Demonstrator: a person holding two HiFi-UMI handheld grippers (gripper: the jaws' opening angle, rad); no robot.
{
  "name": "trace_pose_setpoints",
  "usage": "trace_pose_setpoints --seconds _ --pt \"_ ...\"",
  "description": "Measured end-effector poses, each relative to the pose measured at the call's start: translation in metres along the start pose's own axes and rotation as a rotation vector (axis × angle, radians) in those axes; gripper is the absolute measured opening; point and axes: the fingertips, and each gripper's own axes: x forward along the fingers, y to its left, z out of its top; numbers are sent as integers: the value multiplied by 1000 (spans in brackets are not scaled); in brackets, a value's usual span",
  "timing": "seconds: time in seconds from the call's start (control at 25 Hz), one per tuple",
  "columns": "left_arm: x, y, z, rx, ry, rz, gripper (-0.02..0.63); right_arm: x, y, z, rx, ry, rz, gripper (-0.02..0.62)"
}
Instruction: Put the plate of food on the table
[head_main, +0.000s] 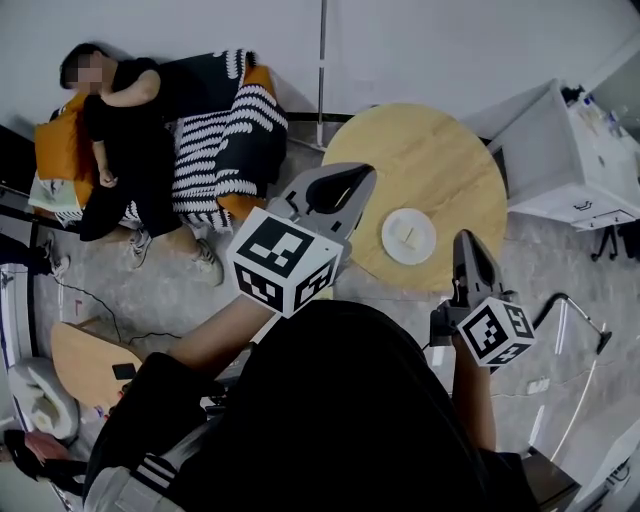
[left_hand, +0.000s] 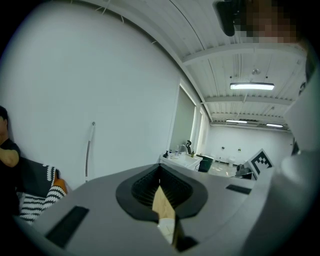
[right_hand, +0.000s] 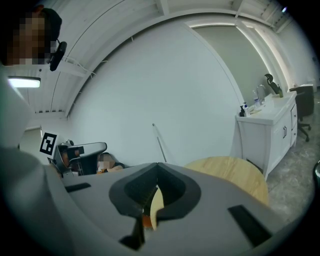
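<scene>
White plate (head_main: 393, 247) flat on the round wooden bench (head_main: 420, 150), in the near half of the top, close to the front edge. At the plate's middle, a small pale piece of food (head_main: 408, 236), too small to tell what kind.

Just left of the plate in the head view, the left gripper (head_main: 350, 178), raised over the bench's left rim and pointing away from the holder. Jaws pressed together at the tips in the left gripper view, with a sliver of wood and of white visible through the slot lower down. At its back, nearest the camera, a marker cube (head_main: 283, 262).

Just right of the plate, the right gripper (head_main: 467, 240), tips at the bench's near right rim. Jaws likewise pressed together, with a strip of the pale wooden top visible through the slot in the right gripper view. Below it, a second marker cube (head_main: 497, 332). Plate between the two grippers, seemingly apart from both.

Around the bench, grey floor (head_main: 560, 255); beyond it, a white wall (head_main: 450, 40). At right, near the bench, a white cabinet (head_main: 560, 150). At left, a person (head_main: 120, 150) in black, lying among orange cushions (head_main: 60, 148) and a black-and-white striped blanket (head_main: 225, 140). At lower left, well apart from the bench, a smaller wooden tabletop (head_main: 85, 360).
</scene>
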Motion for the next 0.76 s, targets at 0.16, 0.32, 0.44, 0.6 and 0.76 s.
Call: trace_pose_setpoints --seconds 0.16,0.32,0.44,0.6,0.76 --pt "0 -4 0 2 1 -1 6 -3 -3 -1 14 2 -4 9" --pt "0 -6 1 12 -2 -4 7 -7 -4 -1 21 2 2 9" --pt "5 -9 0 24 4 -21 6 -9 -7 1 21 -2 -3 9" --pt "9 -11 1 49 16 -43 6 -7 -7 1 15 5 -7 9" --pt "10 -13 5 59 7 -55 7 -6 -7 0 16 8 -11 9"
